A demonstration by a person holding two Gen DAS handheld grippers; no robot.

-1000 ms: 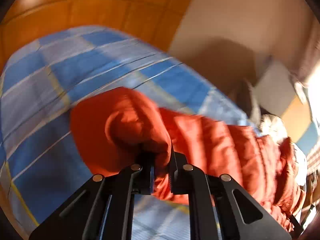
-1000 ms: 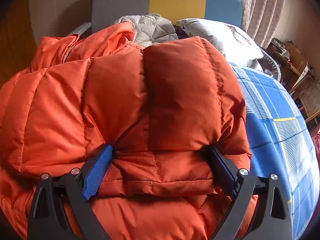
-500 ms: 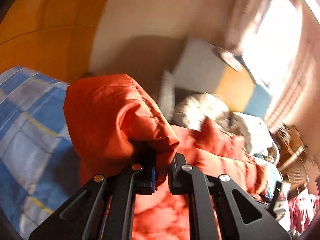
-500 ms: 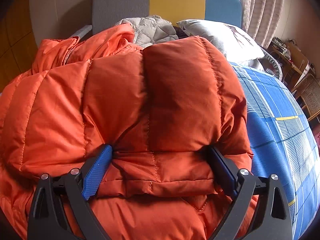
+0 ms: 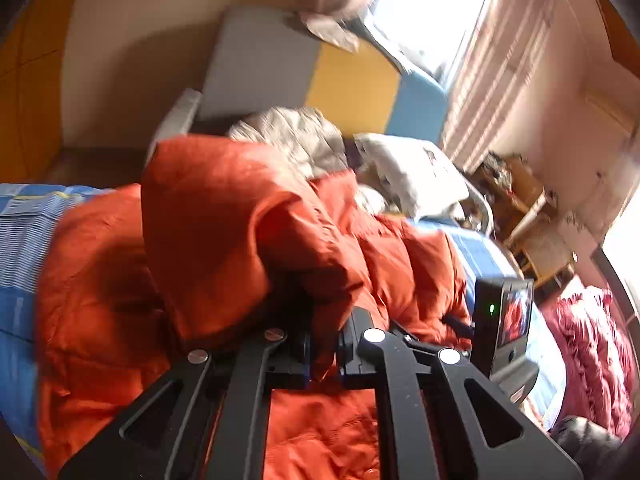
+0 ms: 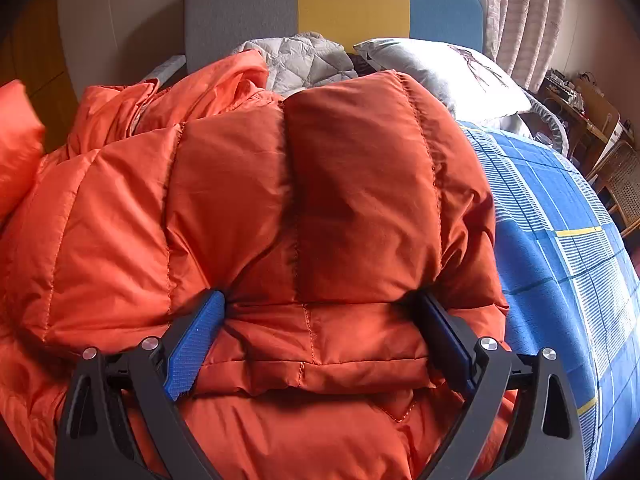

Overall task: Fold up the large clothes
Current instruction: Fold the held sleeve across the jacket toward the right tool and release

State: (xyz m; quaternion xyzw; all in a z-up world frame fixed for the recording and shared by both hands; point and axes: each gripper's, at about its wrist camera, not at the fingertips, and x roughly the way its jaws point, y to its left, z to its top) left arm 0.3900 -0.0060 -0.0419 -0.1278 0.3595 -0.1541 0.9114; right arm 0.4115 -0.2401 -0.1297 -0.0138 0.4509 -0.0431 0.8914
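Left gripper (image 5: 322,354), jaws clenched on the orange jacket (image 6: 304,208), lifts its sleeve for folding; right gripper (image 6: 320,336), jaws spread wide, pins the bulk to the bed (image 6: 560,248).

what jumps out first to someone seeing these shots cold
A puffy orange quilted down jacket fills the middle of both views, lying on a blue checked bedsheet. The left gripper pinches a raised fold of it, while the right gripper stands wide open, straddling a padded section. Behind, a grey, yellow and blue headboard backs a white pillow.
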